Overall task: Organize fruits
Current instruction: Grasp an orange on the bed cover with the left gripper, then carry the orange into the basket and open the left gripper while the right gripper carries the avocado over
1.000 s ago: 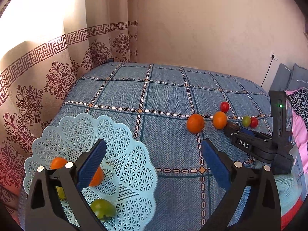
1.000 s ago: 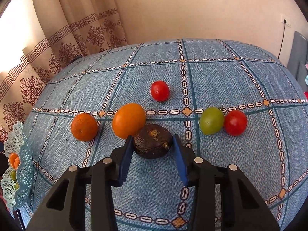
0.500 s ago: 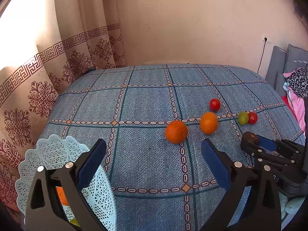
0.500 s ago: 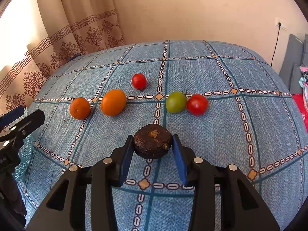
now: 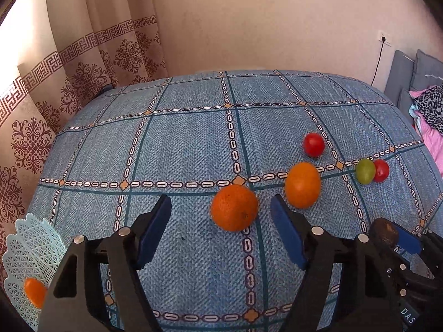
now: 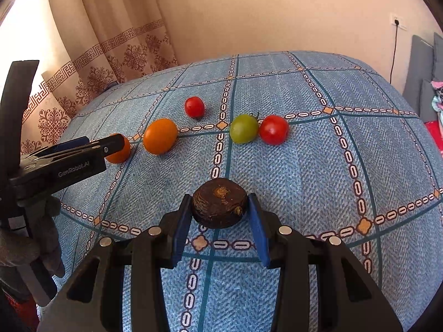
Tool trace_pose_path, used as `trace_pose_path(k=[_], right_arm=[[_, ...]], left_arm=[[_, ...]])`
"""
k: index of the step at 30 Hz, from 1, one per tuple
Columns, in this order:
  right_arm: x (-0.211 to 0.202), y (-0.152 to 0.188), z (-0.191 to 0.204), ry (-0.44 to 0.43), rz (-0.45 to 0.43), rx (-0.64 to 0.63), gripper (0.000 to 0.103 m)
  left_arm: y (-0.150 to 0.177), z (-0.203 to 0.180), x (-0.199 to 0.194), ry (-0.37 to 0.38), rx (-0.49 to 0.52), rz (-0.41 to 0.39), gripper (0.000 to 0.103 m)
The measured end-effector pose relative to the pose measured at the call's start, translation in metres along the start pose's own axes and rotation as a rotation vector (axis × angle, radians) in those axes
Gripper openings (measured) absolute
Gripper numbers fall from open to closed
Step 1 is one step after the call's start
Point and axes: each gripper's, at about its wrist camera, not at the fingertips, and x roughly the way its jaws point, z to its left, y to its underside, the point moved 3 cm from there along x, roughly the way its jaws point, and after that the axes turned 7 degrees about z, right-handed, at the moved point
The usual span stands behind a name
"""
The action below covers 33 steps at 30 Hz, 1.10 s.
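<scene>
Right gripper [image 6: 220, 221] clamps a dark brown wrinkled fruit [image 6: 219, 207] off the blue patterned cloth [image 6: 318, 179]; left gripper [image 5: 220, 229], jaws spread, closes on the round orange [image 5: 234, 207] just ahead; pale lattice basket [image 5: 25, 251] at its left holds one; five remain, curtains behind

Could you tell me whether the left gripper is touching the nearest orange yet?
Apart. In the left wrist view the left gripper is open, and blue cloth shows between each pad and the orange.
</scene>
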Motion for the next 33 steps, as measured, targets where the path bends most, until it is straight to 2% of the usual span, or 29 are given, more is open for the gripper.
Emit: trace_pose_path(k=[5, 7, 8, 13, 21, 33], right_arm=[[0.000, 0.001, -0.001, -0.013, 0.000, 0.004, 0.041], [0.000, 0.002, -0.004, -0.018, 0.001, 0.007, 0.041], [0.000, 0.002, -0.004, -0.018, 0.000, 0.007, 0.041], [-0.001, 0.002, -0.003, -0.018, 0.000, 0.005, 0.041], [-0.001, 0.002, -0.003, -0.019, -0.002, 0.006, 0.041], [-0.007, 0.003, -0.009, -0.025, -0.020, 0.029, 0.041]], left_arm=[[-0.002, 0.001, 0.017, 0.041, -0.023, 0.046, 0.064], [0.000, 0.001, 0.024, 0.052, -0.032, 0.066, 0.056], [0.001, 0.001, 0.027, 0.059, -0.037, 0.074, 0.055], [0.005, 0.001, 0.028, 0.098, -0.049, 0.047, 0.039], [0.012, 0.002, 0.014, 0.095, -0.047, 0.038, 0.039], [0.021, 0.006, -0.044, 0.084, -0.033, -0.060, 0.039]])
